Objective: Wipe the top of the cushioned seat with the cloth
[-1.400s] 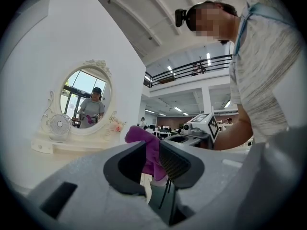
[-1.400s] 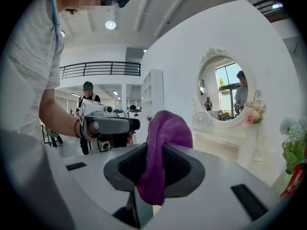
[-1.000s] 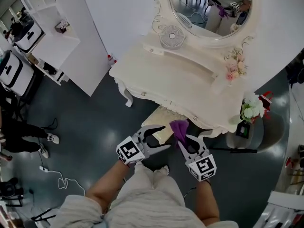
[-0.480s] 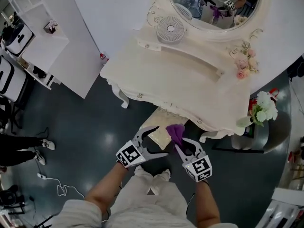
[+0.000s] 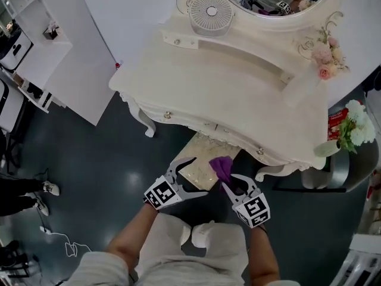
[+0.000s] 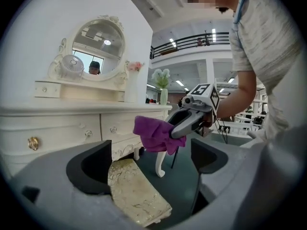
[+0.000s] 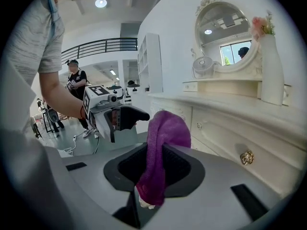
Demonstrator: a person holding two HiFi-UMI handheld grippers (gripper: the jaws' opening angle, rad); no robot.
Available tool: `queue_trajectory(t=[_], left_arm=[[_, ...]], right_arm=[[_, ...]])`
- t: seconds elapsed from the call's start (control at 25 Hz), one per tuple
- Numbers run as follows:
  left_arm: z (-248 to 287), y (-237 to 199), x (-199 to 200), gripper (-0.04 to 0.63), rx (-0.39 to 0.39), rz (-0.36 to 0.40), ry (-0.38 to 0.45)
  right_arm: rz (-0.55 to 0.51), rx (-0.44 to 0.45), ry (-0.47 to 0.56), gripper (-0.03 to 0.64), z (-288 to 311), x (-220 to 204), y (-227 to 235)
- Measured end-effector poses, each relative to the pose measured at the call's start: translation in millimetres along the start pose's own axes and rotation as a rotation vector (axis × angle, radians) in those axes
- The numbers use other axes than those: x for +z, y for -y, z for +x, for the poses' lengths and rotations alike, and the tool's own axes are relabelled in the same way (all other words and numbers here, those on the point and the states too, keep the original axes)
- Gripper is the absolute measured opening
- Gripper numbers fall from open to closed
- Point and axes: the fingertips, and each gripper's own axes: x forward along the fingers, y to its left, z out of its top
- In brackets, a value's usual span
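The gold-patterned cream cushioned seat (image 5: pixel 195 171) stands on the dark floor (image 5: pixel 107 159), pushed partly under the front of the cream-white carved desk (image 5: pixel 238 94). The desk's overhanging edge covers the seat's far part, and a curved desk leg stands just beside it.

The left hand-held gripper (image 5: pixel 199 176) hangs above the seat's near end. Its jaws have just been opening and stand wide, touching nothing. The right hand-held gripper (image 5: pixel 231 182) is clamped on the purple towelling cloth (image 5: pixel 223 165), which hangs over the seat's right side; whether it touches the cushion I cannot tell.

On the desk stand a small round white fan (image 5: pixel 209 14), an oval mirror (image 5: pixel 280 5) and pink flowers (image 5: pixel 324 55). White flowers (image 5: pixel 357 121) sit by its right end.

The left gripper view alone shows the seat's embossed top (image 6: pixel 136 198) between the spread jaws. The right gripper view shows the cloth (image 7: pixel 160 143) pinched between its pads, brass drawer knobs (image 7: pixel 247 157), and a bystander in black (image 7: pixel 74 80) behind.
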Motion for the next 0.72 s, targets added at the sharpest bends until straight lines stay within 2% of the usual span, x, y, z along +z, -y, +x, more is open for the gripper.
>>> queue_trajectory(t=[0.16,0.4,0.56,0.72], left_arm=[[20,-20,-52,0.526,-0.002,0.023,-0.019],[42,-45,-117,0.545,-0.004,0.075,-0.016],[55,-51,-159,0.549,-0.011,0.134,-0.019],[59,-53,-191,0.549,0.010,0.158,0.007]], right_arm=[[-0.028,-0.002,-0.018,0.091,30,-43,17],[-0.087,-0.050,-0.029,0.091,73,-92,40],[-0.150,-0.080,-0.012,0.091,97,-122,49],[-0.214,-0.119,0.009,0.091,112,-141,56]])
